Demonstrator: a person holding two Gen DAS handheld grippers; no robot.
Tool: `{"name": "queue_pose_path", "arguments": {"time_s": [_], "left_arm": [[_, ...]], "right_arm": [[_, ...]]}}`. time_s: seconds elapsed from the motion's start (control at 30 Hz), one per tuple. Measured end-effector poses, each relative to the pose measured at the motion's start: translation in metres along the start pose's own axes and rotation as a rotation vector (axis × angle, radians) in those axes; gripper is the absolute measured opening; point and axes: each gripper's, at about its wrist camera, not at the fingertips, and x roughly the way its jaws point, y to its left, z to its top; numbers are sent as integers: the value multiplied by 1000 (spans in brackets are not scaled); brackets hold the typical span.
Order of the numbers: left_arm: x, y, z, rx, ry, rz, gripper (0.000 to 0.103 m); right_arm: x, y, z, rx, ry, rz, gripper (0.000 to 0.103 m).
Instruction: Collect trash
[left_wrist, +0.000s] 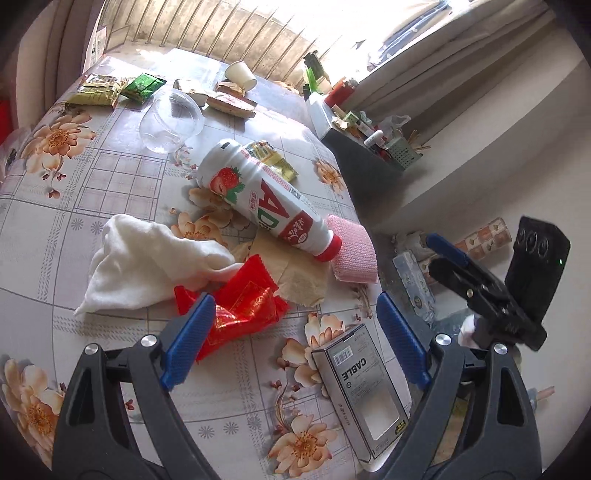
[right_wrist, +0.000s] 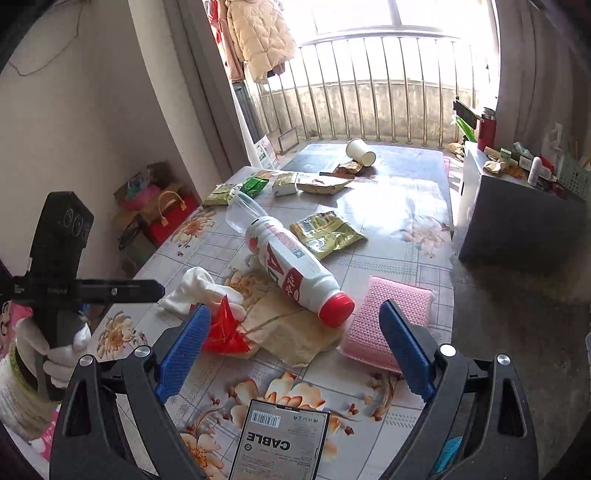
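Note:
A white strawberry drink bottle (left_wrist: 258, 199) (right_wrist: 295, 273) with a red cap lies on its side on the flowered table (left_wrist: 92, 192). In front of it are brown paper (left_wrist: 295, 273), a crumpled red wrapper (left_wrist: 240, 306) (right_wrist: 225, 328), a white cloth (left_wrist: 147, 266) and a pink sponge (left_wrist: 352, 251) (right_wrist: 388, 325). A grey CABLE box (left_wrist: 365, 398) (right_wrist: 280, 443) lies nearest. My left gripper (left_wrist: 295, 339) hovers open, with the red wrapper just past its left pad. My right gripper (right_wrist: 295, 350) hangs open above the box, facing the bottle's cap.
Farther back lie a clear plastic cup (left_wrist: 170, 118), a tipped paper cup (right_wrist: 360, 151) and green and yellow snack wrappers (right_wrist: 325, 232). A cluttered side cabinet (right_wrist: 517, 192) stands right of the table. Bags (right_wrist: 155, 210) sit on the floor at left.

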Motion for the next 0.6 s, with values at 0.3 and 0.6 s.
{"name": "queue_pose_path", "arguments": {"time_s": [0.3, 0.6], "left_arm": [[-2, -3, -75, 93, 53, -60, 85], [0, -10, -103, 156, 81, -105, 85]], "right_arm": [[178, 39, 55, -298, 358, -154, 90], [197, 22, 50, -250, 416, -161, 68]]}}
